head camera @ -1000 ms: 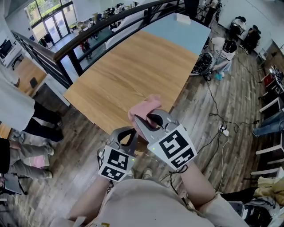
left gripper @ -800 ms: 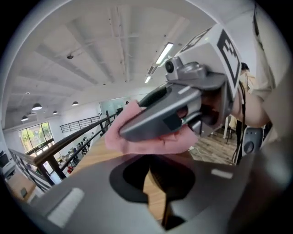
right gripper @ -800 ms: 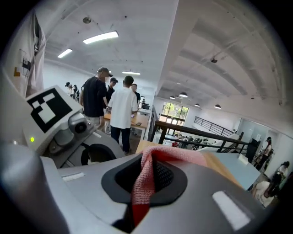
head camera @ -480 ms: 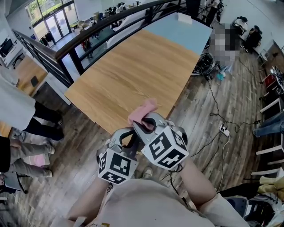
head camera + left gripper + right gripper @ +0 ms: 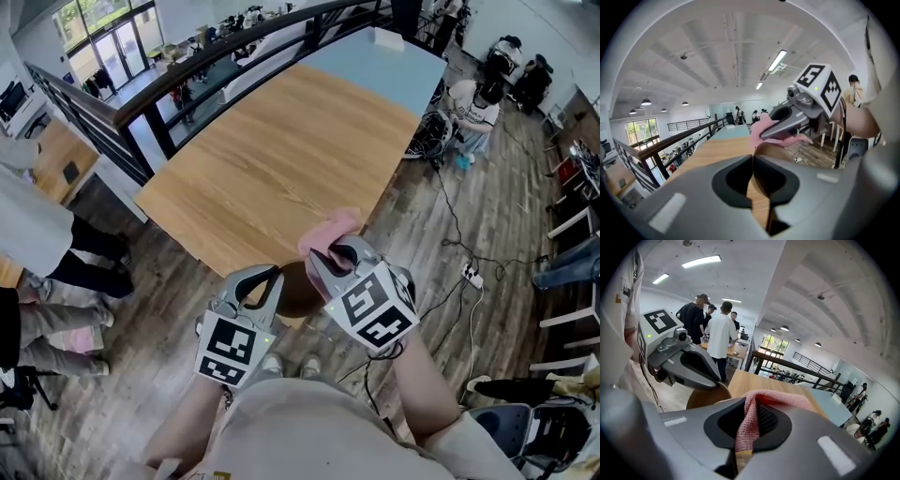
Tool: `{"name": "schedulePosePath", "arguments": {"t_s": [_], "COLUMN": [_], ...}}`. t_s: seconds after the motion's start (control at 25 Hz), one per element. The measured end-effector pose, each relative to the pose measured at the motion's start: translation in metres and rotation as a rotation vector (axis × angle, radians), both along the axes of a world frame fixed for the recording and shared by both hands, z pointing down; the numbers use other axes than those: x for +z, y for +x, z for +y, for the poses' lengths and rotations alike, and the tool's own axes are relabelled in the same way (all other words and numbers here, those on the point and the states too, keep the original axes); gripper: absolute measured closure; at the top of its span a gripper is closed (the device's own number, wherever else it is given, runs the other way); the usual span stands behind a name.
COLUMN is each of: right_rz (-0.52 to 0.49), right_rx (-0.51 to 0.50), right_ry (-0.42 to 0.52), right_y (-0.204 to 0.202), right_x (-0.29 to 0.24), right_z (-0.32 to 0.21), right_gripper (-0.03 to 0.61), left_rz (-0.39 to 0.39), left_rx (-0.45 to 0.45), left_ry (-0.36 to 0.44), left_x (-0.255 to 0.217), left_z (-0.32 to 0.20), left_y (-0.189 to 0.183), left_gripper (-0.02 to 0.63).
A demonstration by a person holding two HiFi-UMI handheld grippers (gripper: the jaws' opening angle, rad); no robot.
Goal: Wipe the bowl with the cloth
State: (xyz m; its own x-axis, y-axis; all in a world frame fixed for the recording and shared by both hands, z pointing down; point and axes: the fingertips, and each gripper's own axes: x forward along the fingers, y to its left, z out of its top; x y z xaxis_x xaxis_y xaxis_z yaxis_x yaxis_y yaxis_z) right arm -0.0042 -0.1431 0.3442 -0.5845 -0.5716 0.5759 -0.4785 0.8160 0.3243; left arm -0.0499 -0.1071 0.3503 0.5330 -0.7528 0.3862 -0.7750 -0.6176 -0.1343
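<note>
Pink knitted cloth pinched in my right gripper, over the round brown bowl, its thin rim clamped in my left gripper, smooth wooden table just beyond, dark railing behind.

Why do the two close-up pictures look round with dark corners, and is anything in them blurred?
Left gripper view: a wide-angle lens curves the ceiling and blackens the corners; the jaws, shut on the rim of the bowl, look soft so near the lens. Right gripper view: same round frame; the pink cloth in its jaws shows its weave sharply. Head view: milder bending, even light, no glare.
</note>
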Motion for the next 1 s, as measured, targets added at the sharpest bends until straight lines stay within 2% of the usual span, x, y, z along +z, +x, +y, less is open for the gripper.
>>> {"name": "schedulePosePath", "arguments": {"t_s": [0.24, 0.56, 0.72, 1.0], "right_rz": [0.015, 0.074, 0.096, 0.123], "right_rx": [0.029, 0.024, -0.028, -0.133], "right_ry": [-0.043, -0.083, -0.114, -0.109], "right_y": [0.014, 0.016, 0.002, -0.032], "right_x": [0.014, 0.044, 0.06, 0.069], "right_z": [-0.003, 0.011, 0.026, 0.046], "right_gripper": [0.565, 0.563, 0.563, 0.563], "left_rz": [0.072, 0.16, 0.228, 0.266], "left_rx": [-0.054, -0.177, -0.231, -0.275], "left_ry": [-0.029, -0.061, -0.062, -0.041], "left_x": [-0.006, 0.0, -0.005, -0.014], "left_z": [-0.012, -0.023, -0.031, -0.043], "left_y": [-0.012, -0.041, -0.054, -0.062], "left_gripper": [0.6, 0.598, 0.6, 0.6]}}
